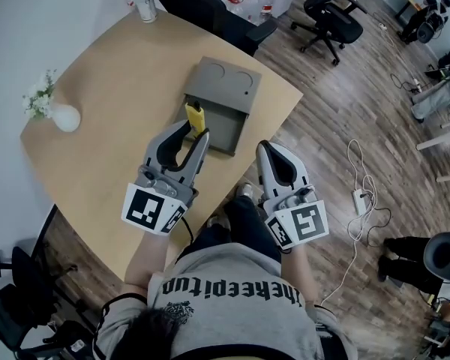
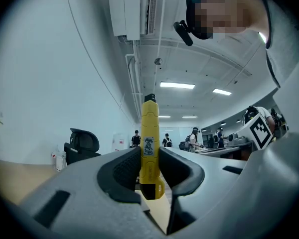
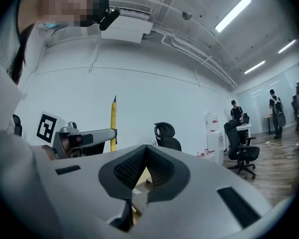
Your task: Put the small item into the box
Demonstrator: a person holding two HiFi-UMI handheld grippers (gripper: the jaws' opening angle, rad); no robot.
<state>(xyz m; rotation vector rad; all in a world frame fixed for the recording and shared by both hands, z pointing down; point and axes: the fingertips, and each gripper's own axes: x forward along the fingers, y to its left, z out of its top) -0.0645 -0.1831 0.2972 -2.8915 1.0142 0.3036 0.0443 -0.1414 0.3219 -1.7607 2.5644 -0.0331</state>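
Pinching a yellow item point(image 2: 149, 133) is the left gripper point(image 1: 197, 135); right gripper point(image 3: 145, 151) closed, empty.

The item point(image 1: 196, 117) is yellow with black ends and a small white label. The box point(image 1: 221, 100) is dark grey. The table point(image 1: 112, 88) is light brown wood. The left gripper point(image 1: 197, 131) and the right gripper point(image 1: 270, 150) are grey with black pads point(image 2: 125, 169). Their cubes point(image 1: 154, 208) are white with black squares. At ten o'clock on the table, the vase point(image 1: 64, 118) is white, with white flowers. The floor point(image 1: 345, 103) is brown planks. The shirt point(image 1: 232, 298) is grey with black letters.
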